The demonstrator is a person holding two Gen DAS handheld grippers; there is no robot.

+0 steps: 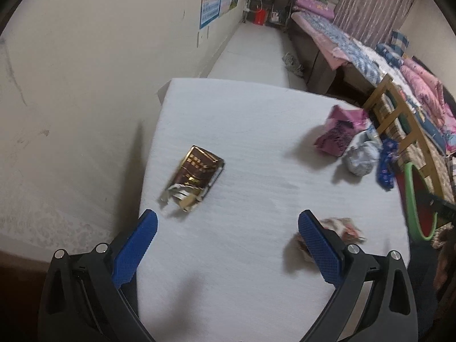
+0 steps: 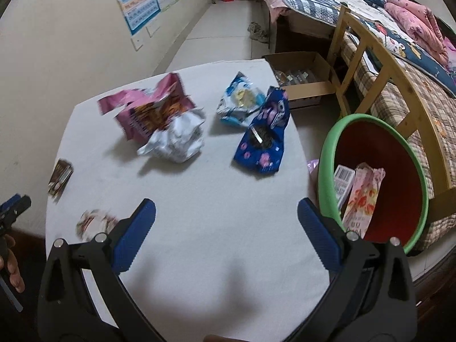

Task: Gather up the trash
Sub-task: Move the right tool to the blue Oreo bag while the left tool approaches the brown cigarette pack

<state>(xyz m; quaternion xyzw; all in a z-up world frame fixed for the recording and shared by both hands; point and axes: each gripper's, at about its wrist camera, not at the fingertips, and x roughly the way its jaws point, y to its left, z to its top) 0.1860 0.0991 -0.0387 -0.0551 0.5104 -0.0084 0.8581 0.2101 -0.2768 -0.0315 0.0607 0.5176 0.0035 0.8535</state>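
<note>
1. Trash lies scattered on a white padded table (image 1: 256, 131) in the left wrist view: a torn brown and gold packet (image 1: 195, 178) sits near the table's left edge, just ahead of the left gripper (image 1: 228, 225), whose blue-padded jaws stand wide apart and empty. A small crumpled wrapper (image 1: 342, 228) lies against the outer side of its right-hand finger. Across the table sit a pink bag (image 1: 339, 134), a white crumpled wad (image 1: 360, 154) and a dark blue packet (image 1: 386, 166). A plain cream wall runs along the left with posters (image 1: 212, 0) on it; a bed (image 1: 370, 57) with pink and blue bedding lines the right.

2. In the right wrist view the right gripper (image 2: 226, 211) hovers over bare table (image 2: 199, 199), jaws spread and holding nothing. Ahead lie the pink bag (image 2: 151, 108), the white wad (image 2: 176, 136), a light blue packet (image 2: 240, 99) and the dark blue packet (image 2: 263, 139). The brown packet (image 2: 60, 176) and small wrapper (image 2: 94, 222) sit at the left. A green-rimmed red bin (image 2: 399, 148) stands beside the table's right edge, holding a barcoded box (image 2: 343, 182) and a pink strawberry carton (image 2: 363, 196). An open cardboard box (image 2: 302, 77) rests on the floor by a wooden bed frame (image 2: 379, 57).
</note>
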